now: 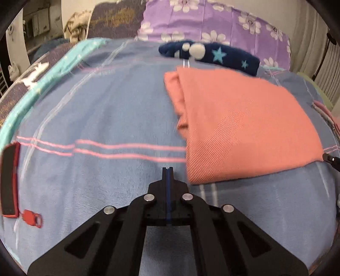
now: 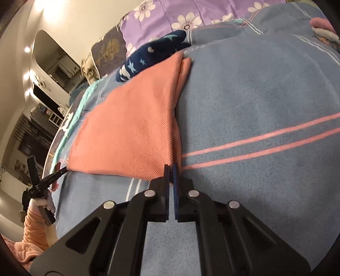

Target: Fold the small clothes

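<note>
Folded coral cloth on a bed, both hand-held grippers closed.

Left hand-held gripper [image 1: 167,169], low centre of its view, has its jaws pressed together on nothing, over the blue blanket [image 1: 95,110] just beside the cloth's near corner. Right hand-held gripper [image 2: 171,167] has its jaws drawn together at the near corner of the coral cloth [image 2: 131,125]; whether they pinch it cannot be told. Beyond the cloth, upper centre, lies a navy starred garment [image 1: 223,55], then a purple flowered sheet [image 1: 212,19].
</note>
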`<control>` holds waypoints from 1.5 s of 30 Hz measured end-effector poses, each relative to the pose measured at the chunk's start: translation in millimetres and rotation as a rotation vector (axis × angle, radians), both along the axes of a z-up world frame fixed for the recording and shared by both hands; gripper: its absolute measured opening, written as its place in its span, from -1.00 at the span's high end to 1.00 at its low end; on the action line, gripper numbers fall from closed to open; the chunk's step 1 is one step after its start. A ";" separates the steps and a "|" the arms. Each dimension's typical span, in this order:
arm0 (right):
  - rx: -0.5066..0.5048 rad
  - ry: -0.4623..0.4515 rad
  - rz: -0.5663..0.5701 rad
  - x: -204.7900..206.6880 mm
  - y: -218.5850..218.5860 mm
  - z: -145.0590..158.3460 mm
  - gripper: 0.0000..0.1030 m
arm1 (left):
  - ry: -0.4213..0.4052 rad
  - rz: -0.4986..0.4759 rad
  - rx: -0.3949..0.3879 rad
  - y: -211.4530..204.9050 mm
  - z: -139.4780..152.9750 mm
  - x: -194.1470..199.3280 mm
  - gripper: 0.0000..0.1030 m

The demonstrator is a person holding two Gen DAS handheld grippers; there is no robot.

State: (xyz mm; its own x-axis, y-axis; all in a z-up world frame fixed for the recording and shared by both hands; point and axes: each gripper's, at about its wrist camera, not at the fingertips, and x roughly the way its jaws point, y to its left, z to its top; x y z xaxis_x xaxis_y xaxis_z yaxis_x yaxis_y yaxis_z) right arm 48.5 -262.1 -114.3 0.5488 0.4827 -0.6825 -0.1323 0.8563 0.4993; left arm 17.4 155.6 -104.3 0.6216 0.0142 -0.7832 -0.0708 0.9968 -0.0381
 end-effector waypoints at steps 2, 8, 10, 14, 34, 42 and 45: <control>-0.011 -0.010 -0.005 -1.6 -4.1 4.8 0.90 | -0.054 -0.040 0.032 -15.1 23.2 -1.2 1.00; -0.039 -0.030 -0.056 6.7 -24.4 21.9 0.86 | -0.086 -0.340 -0.051 -124.3 59.5 24.0 0.54; -0.055 -0.032 -0.069 10.0 -30.0 25.3 0.86 | -0.034 -0.457 -0.065 -175.5 51.6 35.1 0.42; -0.038 -0.036 -0.077 3.0 -40.4 22.0 0.79 | 0.009 -0.615 -0.022 -271.5 32.8 43.0 0.28; -0.077 -0.028 -0.093 15.5 -77.0 26.9 0.57 | 0.098 -0.439 -0.077 -296.4 13.0 87.6 0.86; 0.028 0.032 0.043 97.0 -45.2 28.8 0.42 | 0.137 -0.510 -0.114 -316.6 4.6 87.9 0.79; 0.074 0.070 0.058 128.3 -34.9 21.8 0.40 | 0.153 -0.537 -0.126 -325.7 1.6 90.0 0.68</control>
